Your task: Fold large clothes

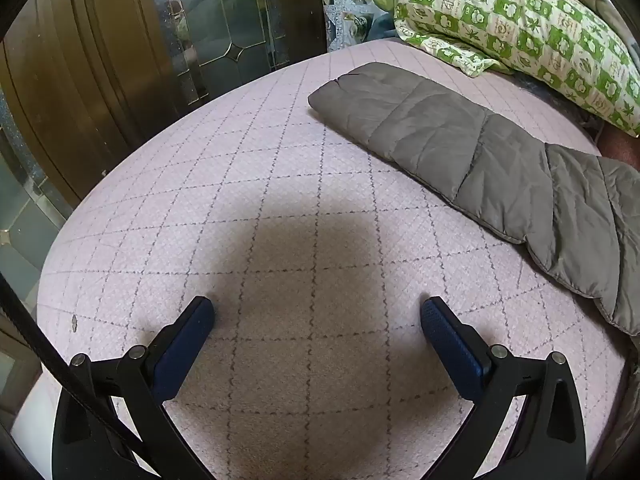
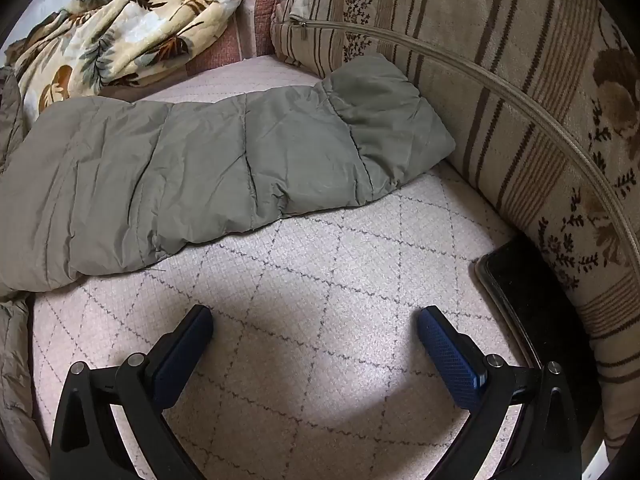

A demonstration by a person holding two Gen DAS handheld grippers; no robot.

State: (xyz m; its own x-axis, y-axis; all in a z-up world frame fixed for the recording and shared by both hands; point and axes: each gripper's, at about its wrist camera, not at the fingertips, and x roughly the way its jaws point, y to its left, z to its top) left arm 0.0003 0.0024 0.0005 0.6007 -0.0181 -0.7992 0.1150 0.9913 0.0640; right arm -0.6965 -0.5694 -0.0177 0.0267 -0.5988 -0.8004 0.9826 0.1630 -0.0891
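Left wrist: left gripper (image 1: pixel 318 314) hovering over bare bedspread (image 1: pixel 240 200), jaws spread wide, gripping nothing. Grey puffer jacket (image 1: pixel 460 140) sleeve lying toward the bed's far edge, under green pillow (image 1: pixel 520 28). Right gripper (image 2: pixel 316 322) likewise gaping, empty; other sleeve (image 2: pixel 224 160) lying against striped cushion (image 2: pixel 500 80).

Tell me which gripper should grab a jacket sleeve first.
Right, probably. The right gripper is open with the grey puffer sleeve directly ahead; the left gripper, also open, has its sleeve farther off to one side.
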